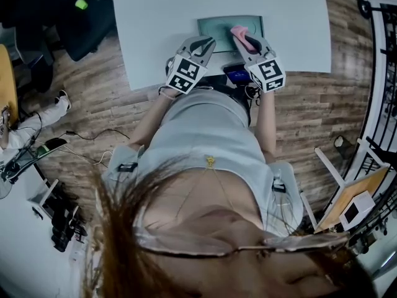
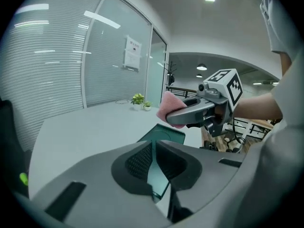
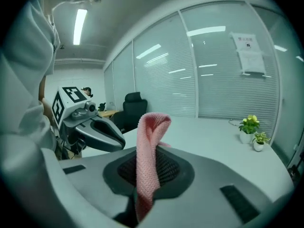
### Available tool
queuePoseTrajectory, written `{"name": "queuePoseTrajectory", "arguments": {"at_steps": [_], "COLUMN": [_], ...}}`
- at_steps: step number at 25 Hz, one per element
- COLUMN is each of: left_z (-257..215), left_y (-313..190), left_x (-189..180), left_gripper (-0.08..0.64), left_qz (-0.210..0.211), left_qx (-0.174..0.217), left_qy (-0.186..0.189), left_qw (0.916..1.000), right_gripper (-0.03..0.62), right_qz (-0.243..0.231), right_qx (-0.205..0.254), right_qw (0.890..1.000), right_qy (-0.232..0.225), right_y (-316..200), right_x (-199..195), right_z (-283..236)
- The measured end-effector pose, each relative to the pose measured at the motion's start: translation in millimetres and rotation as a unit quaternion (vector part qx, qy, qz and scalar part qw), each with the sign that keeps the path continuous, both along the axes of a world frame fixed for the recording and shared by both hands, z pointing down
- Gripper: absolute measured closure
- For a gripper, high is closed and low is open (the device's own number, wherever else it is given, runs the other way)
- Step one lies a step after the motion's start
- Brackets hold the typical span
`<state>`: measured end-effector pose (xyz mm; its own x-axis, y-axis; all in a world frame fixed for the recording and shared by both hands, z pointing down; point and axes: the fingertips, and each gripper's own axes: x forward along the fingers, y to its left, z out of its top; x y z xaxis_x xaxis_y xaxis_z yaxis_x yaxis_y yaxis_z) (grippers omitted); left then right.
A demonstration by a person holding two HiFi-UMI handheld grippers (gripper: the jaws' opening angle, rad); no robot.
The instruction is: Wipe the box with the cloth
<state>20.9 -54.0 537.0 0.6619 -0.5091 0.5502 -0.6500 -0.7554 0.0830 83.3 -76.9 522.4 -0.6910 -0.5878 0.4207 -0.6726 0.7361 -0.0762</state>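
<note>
Pinching the pink cloth [image 1: 239, 33], the right tongs [image 1: 244, 41] hover over the right end of the teal box [image 1: 217, 25], upper centre on the counter [image 1: 155, 17], long axis running left-right; the left tongs [image 1: 205, 42] look clamped on its near-left edge

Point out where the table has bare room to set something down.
Bare table lies left of the box, right of it, and beyond it toward the potted plants. The near edge's middle is crowded: the box, left gripper and right gripper with the cloth.
</note>
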Motion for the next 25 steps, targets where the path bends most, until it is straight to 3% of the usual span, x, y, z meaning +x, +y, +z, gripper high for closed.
{"name": "queuePoseTrajectory", "arguments": {"at_steps": [7,12,19,25], "left_z": [-48.3,-87.5,-132.0,-144.2], "left_y": [-13.2,-23.8,-34.0,-33.9], "left_x": [23.7,36.0,48.8,51.1], "left_gripper": [0.523,0.523,0.526,0.526], "left_qz": [-0.008,-0.009,-0.018,-0.032], "left_qx": [0.035,0.071,0.112,0.116], "left_qy": [0.062,0.097,0.136,0.152], "left_qw": [0.9974,0.9927,0.9842,0.9811], "right_gripper": [0.554,0.555,0.555,0.557], "right_qz": [0.043,0.046,0.041,0.032], "right_qx": [0.082,0.126,0.148,0.148], "right_qw": [0.992,0.984,0.978,0.979], "right_qy": [-0.083,-0.118,-0.139,-0.133], "right_y": [-5.3,-7.4,-11.6,-10.5], "right_x": [17.6,20.6,25.1,27.2], "right_z": [-62.5,-103.8,-134.7,-137.7]}}
